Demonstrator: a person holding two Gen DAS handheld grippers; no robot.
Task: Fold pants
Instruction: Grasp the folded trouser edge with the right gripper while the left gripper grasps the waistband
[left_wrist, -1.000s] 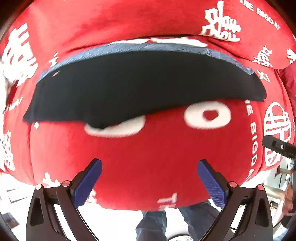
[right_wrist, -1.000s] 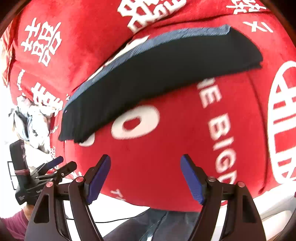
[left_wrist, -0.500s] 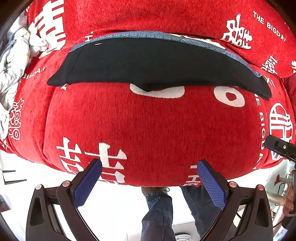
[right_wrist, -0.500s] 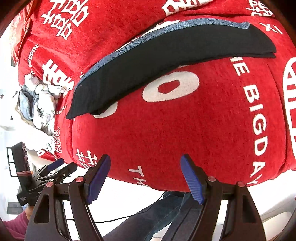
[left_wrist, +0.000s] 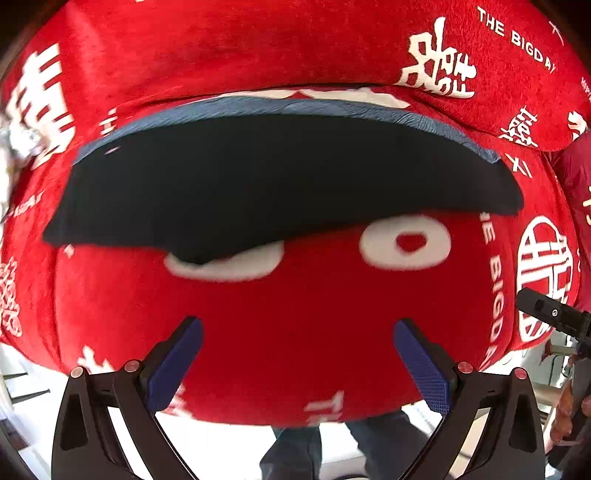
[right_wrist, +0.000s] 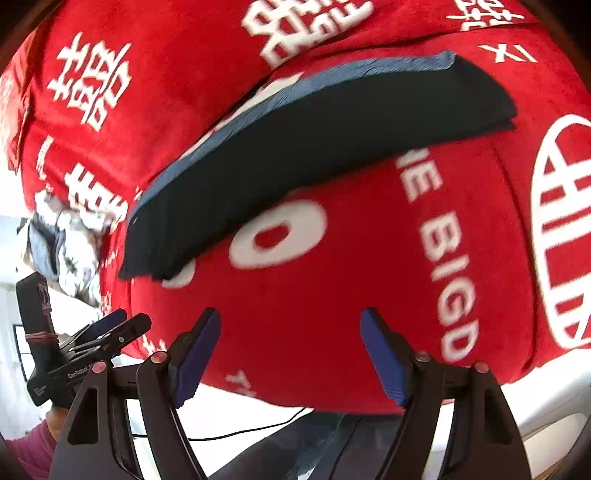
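The dark pants (left_wrist: 280, 184) lie folded flat on the red blanket (left_wrist: 295, 314). Both tongs — left (left_wrist: 295, 365) and right (right_wrist: 291, 354) — hover spread, pinching nothing.

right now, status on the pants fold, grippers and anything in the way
Left gripper open, empty. Right gripper open, empty. Dark pants lying folded flat on the red blanket, untouched. Nothing between grippers and pants.
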